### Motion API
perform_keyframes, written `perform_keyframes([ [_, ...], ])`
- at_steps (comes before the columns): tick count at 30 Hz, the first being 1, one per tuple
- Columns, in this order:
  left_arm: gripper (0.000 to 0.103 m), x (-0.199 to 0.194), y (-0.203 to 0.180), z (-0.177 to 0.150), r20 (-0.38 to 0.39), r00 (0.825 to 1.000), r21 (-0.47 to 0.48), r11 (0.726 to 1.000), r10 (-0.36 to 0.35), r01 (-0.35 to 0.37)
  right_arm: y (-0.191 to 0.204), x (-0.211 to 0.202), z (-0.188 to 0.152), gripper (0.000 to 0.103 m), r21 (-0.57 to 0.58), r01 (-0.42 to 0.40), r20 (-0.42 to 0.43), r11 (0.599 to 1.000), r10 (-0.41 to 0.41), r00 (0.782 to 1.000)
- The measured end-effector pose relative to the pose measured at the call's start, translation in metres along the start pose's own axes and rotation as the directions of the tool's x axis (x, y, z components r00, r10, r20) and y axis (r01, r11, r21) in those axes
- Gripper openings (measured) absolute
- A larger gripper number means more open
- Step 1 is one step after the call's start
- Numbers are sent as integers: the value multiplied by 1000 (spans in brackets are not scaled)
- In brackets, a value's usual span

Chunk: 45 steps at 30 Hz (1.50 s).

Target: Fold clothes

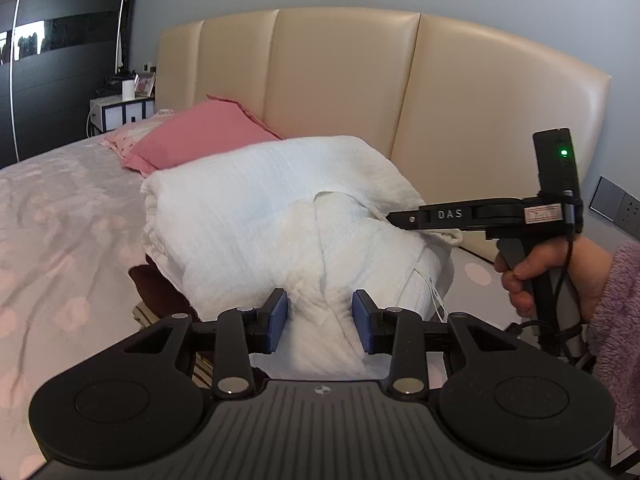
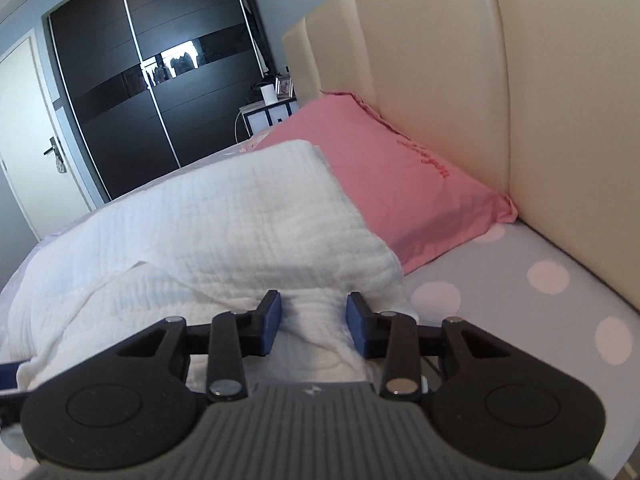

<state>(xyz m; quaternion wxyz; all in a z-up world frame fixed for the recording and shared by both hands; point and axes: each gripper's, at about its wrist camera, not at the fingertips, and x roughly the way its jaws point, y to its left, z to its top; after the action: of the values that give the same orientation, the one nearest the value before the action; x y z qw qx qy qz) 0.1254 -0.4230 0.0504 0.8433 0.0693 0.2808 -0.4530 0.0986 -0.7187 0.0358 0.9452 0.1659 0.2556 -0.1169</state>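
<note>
Both tongs spread over white garment (image 1: 280,216) | left view only: hand (image 1: 560,276) | right view only: wardrobe (image 2: 132,92)

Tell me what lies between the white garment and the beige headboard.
The pink pillow lies there, leaning on the beige headboard, with the white garment overlapping its near edge. The right wrist view shows it best.
</note>
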Motion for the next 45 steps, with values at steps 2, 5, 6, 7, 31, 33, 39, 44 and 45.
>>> perform_keyframes([
  [2, 33, -1, -2, 0, 9, 1000, 10, 1000, -4, 4, -5, 5, -2, 40, 9, 2, 0, 1000, -2, 1000],
  [5, 34, -5, -2, 0, 11, 1000, 7, 1000, -7, 7, -8, 9, -2, 40, 17, -5, 8, 1000, 4, 1000],
  [6, 34, -4, -1, 1, 11, 1000, 7, 1000, -6, 6, -8, 9, -2, 40, 18, -3, 9, 1000, 3, 1000],
  [7, 34, -4, -1, 2, 11, 1000, 11, 1000, -2, 2, -7, 7, -2, 40, 18, 1, 9, 1000, -1, 1000],
  [31, 74, -226, 17, -10, 185, 919, 32, 933, 348, -359, 193, -171, 1, 96, -278, -146, 114, 949, 183, 976],
  [33, 74, -251, 24, -13, 200, 896, 23, 913, 396, -408, 221, -184, -3, 99, -319, -162, 118, 934, 208, 971],
  [39, 74, -316, 39, -35, 245, 779, 15, 801, 577, -598, 302, -218, -25, 102, -399, -139, 149, 906, 213, 966],
  [44, 74, -357, 60, -68, 243, 716, -96, 750, 655, -654, 360, -242, -71, 102, -474, -105, 248, 874, 247, 937],
  [45, 74, -363, 64, -78, 255, 699, -126, 740, 668, -661, 371, -246, -84, 102, -483, -91, 263, 871, 244, 933],
])
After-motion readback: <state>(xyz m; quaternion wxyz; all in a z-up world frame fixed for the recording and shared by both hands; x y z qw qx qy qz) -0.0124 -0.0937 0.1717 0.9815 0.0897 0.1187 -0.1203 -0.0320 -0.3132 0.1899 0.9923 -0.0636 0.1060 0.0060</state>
